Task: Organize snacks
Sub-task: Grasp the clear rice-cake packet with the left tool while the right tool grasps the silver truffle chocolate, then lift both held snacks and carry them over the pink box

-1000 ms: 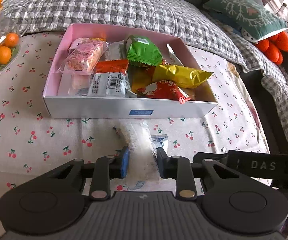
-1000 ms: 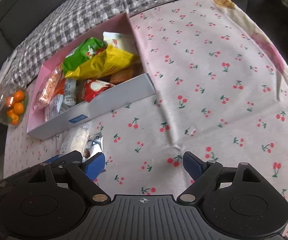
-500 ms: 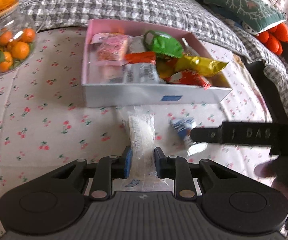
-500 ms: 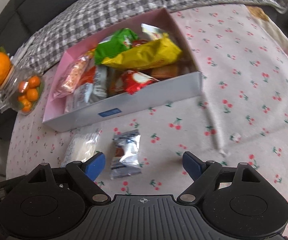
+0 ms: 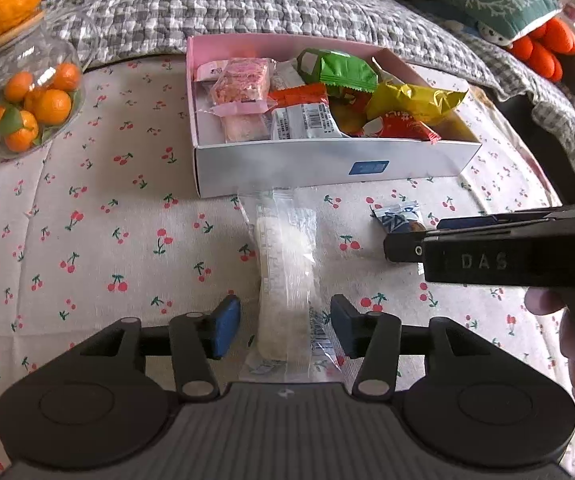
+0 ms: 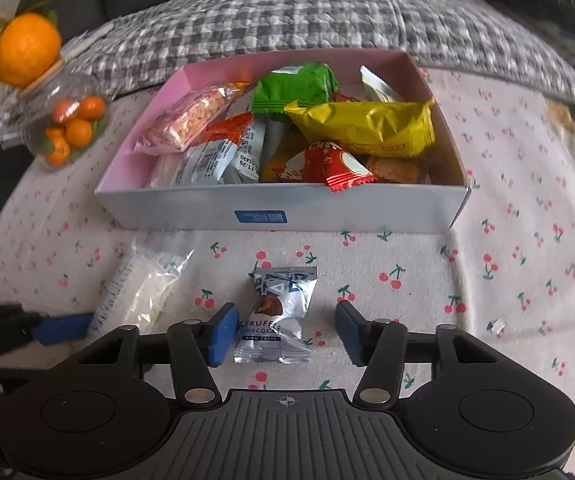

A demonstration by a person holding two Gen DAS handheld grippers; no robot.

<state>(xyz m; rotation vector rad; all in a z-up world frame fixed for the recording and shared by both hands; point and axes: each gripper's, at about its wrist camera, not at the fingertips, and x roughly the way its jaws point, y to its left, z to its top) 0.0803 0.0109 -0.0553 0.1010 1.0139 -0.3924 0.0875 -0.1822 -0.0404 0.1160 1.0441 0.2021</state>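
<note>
Your left gripper (image 5: pixel 285 326) is opening; its fingers straddle the white wafer pack (image 5: pixel 285 276) on the bench (image 5: pixel 87 240) without pressing it. The pack points to 12 o'clock, at the snack box (image 5: pixel 327 168). At 3 o'clock, your right gripper (image 6: pixel 285 334) is closing, its fingers astride the truffle (image 6: pixel 277 316) but clear of it. The jar (image 5: pixel 27 96) stands at 10 o'clock.

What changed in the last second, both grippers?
The left gripper let go of the clear white snack pack; its jaws are opening around it. The right gripper swung over to the silver truffle chocolate and is closing, pads not yet touching. The snack box is unchanged.
</note>
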